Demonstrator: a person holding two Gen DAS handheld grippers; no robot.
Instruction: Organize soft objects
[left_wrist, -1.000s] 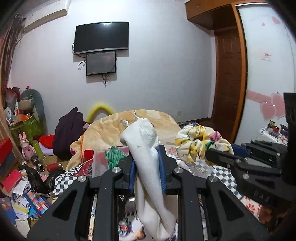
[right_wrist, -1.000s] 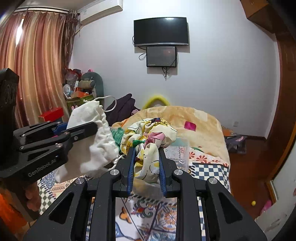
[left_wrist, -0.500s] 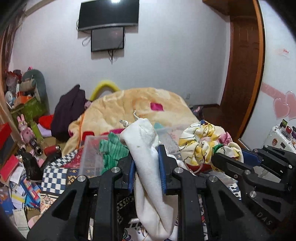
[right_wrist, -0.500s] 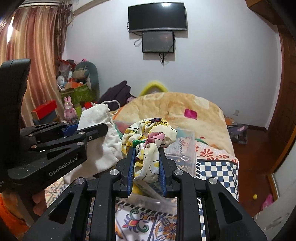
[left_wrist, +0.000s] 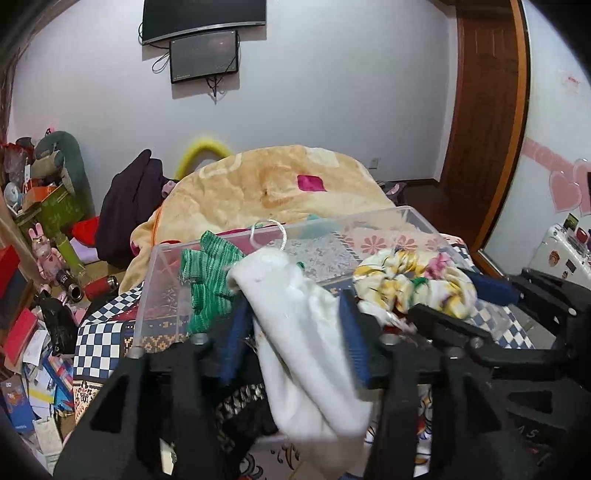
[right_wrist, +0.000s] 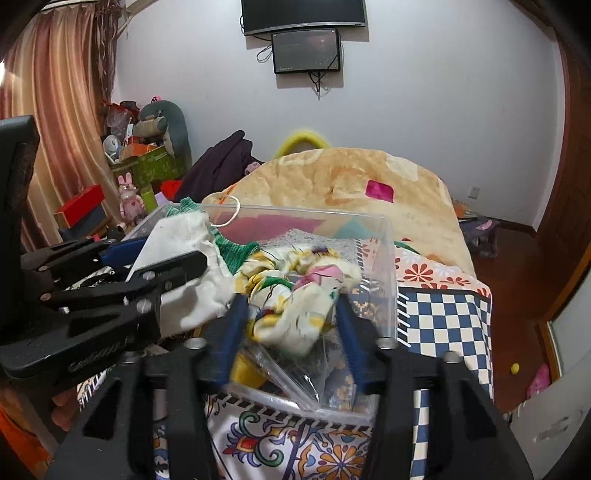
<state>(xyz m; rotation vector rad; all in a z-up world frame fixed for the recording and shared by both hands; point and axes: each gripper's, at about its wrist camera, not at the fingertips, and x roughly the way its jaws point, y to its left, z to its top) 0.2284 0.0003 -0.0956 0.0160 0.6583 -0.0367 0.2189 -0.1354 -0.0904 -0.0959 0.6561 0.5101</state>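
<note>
**Over the clear bin, two grippers are letting go**

Above the clear plastic bin on the patterned bedspread, both grippers are opening at once. The left gripper is spreading its blue pads away from a white drawstring pouch, which is lying between them with its long axis running straight out along the fingers, its cinched mouth and cord loop pointing away toward the bin's far wall and its bulk sagging back beneath the gripper. The pads appear to be off the cloth, though motion blur is making that hard to confirm. The right gripper is widening around a floral fabric bundle, a rumpled lump with no clear long axis, sitting between the pads and just ahead of them over the bin's near half. A green knitted piece is already lying inside at the bin's left, touching the pouch. Seen from the right wrist, the pouch is hanging at the bin's left edge, so the left hand is nearer the rim there; judging by this, the pouch may be catching on the wall rather than dropping wholly inside, while the bundle is looking well placed to fall in.
</note>
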